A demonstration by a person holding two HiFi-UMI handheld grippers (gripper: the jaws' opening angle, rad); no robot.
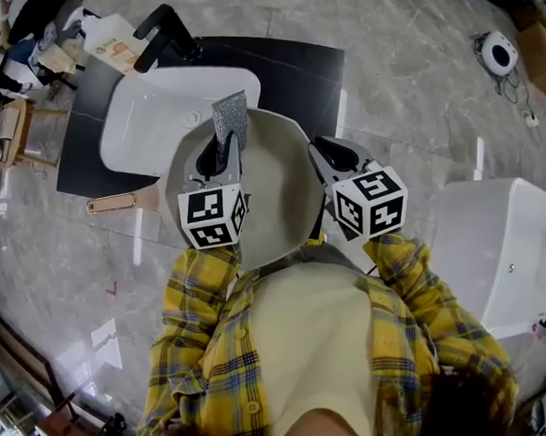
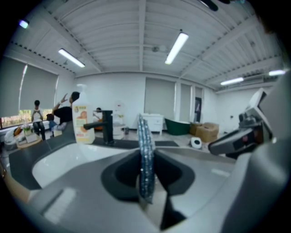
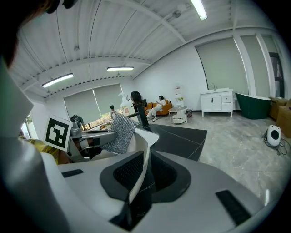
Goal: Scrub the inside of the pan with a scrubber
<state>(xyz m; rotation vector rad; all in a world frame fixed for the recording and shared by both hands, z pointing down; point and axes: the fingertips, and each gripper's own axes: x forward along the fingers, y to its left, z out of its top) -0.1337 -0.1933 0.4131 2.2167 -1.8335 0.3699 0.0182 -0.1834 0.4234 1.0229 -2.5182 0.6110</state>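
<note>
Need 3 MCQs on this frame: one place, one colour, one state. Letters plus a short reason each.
1. In the head view, the handle of the pan points: A) left B) right C) toward the person
2. The faucet is: A) chrome B) black C) white
3. The right gripper is: A) open and empty B) shut on the faucet C) shut on the pan's rim

Key: 1 A, the handle juts from the pan's left side. 2 B, black against the white sink. 3 C, its jaws clamp the rim; the left gripper holds the scrubber.
</note>
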